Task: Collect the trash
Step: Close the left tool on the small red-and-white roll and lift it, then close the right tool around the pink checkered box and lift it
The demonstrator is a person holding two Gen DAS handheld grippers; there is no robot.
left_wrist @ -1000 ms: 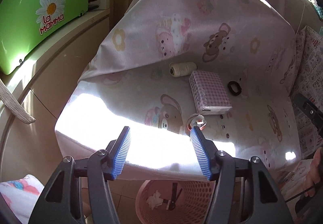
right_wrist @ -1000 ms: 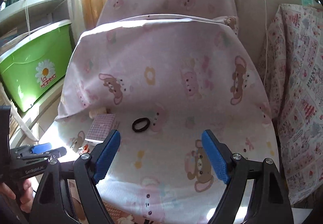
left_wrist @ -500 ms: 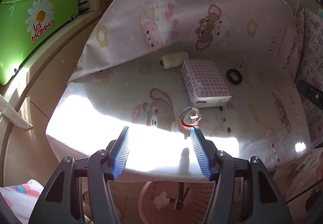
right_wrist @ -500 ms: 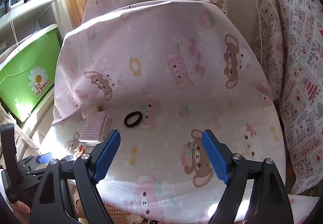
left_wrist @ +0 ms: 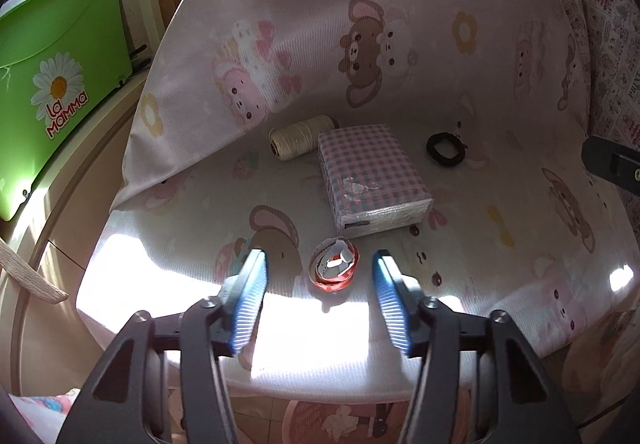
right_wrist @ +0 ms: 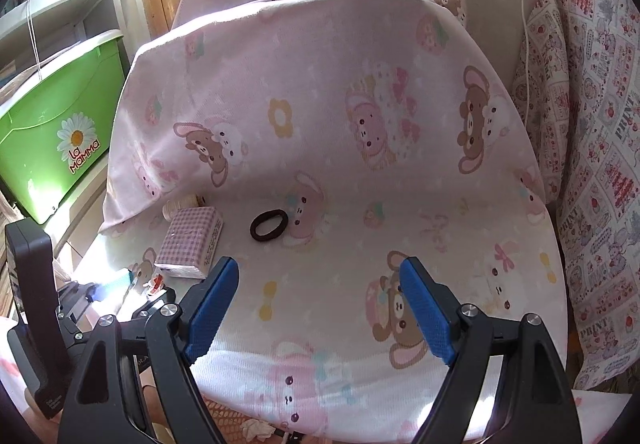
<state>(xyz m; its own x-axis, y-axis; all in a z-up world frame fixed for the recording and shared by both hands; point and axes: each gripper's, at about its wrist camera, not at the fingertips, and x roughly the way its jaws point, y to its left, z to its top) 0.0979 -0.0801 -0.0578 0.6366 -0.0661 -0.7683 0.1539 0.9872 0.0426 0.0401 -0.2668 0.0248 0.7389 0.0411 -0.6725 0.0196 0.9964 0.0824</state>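
On the far left a green storage box (left_wrist: 60, 83) sits on a shelf beside the cushioned seat (left_wrist: 460, 43). The left gripper (left_wrist: 320, 276) hangs over the seat's front edge, its jaws closing with the red-and-white scrap of trash (left_wrist: 334, 270) between them, the pads not yet touching it. Behind the scrap lie a spool of twine (left_wrist: 300, 137), a checked tissue pack (left_wrist: 372, 179) and a black hair tie (left_wrist: 444, 149). Further right, the right gripper (right_wrist: 320, 308) hovers spread and empty above bare cushion. Below the seat a pink basket (left_wrist: 304, 420) already holds crumpled paper, so some collecting looks done; this scrap is not yet picked up
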